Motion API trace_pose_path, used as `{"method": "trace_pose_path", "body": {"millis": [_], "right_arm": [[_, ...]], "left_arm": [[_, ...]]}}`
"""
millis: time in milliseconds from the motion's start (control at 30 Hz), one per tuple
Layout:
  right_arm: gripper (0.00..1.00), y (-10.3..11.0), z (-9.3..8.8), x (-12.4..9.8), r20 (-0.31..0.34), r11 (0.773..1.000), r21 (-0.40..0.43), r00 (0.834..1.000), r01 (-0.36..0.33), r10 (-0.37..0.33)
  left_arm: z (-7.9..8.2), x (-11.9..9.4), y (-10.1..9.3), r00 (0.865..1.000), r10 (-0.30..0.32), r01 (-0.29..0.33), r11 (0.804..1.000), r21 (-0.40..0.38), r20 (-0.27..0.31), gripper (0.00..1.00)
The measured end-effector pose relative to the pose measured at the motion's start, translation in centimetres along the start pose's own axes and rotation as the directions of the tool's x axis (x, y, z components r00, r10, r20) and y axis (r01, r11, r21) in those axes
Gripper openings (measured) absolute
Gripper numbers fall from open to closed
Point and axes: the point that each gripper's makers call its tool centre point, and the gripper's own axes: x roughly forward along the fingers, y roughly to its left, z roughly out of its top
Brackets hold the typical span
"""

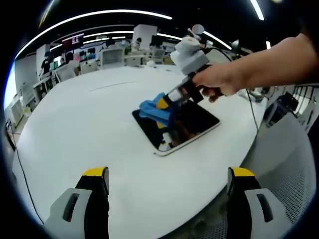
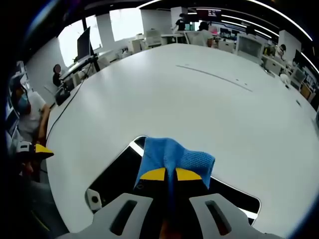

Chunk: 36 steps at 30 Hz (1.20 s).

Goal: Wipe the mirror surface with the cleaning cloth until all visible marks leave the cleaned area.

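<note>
The mirror (image 1: 187,127) lay flat on the white table (image 1: 89,124), near its edge. The blue cleaning cloth (image 2: 172,157) rested on the mirror, pinched between the right gripper's (image 2: 170,174) closed jaws. Off the mirror, the left gripper (image 1: 167,181) hovered with jaws wide.

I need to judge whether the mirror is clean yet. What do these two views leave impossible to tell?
- Marks on the mirror: in the left gripper view its glass shows only dark reflections, too small to read.
- Mirror under the cleaning cloth: in the right gripper view the cloth and right claw cover the middle.
- Mirror's near edge: in the right gripper view, hidden behind the claw body.
- Left claw: open over the table, touching nothing.
</note>
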Motion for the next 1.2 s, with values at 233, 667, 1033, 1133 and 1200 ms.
{"method": "trace_pose_path", "body": {"millis": [233, 667, 1033, 1133, 1200], "right_arm": [[0.0, 0.1, 0.0, -0.1, -0.002, 1.0, 0.004, 1.0, 0.011, -0.011], [0.0, 0.7, -0.3, -0.3, -0.013, 1.0, -0.005, 1.0, 0.014, -0.014], [0.0, 1.6, -0.9, -0.6, -0.004, 0.999, -0.027, 1.0, 0.017, -0.018], [0.0, 1.9, -1.1, -0.8, -0.003, 0.999, -0.038, 1.0, 0.022, -0.022], [0.0, 2.0, -1.2, -0.8, -0.001, 0.999, -0.044, 1.0, 0.023, -0.023]], "left_arm": [[0.0, 0.0, 0.0, 1.0, 0.001, -0.001, 1.0, 0.001, 0.001, 0.99], [0.0, 0.0, 0.0, 1.0, 0.001, -0.001, 1.0, 0.003, 0.003, 0.99], [0.0, 0.0, 0.0, 1.0, 0.003, -0.003, 1.0, 0.005, 0.002, 0.99], [0.0, 0.0, 0.1, 1.0, 0.005, -0.005, 1.0, 0.005, 0.003, 0.99], [0.0, 0.0, 0.1, 1.0, 0.005, -0.005, 1.0, 0.005, 0.003, 0.99]]}}
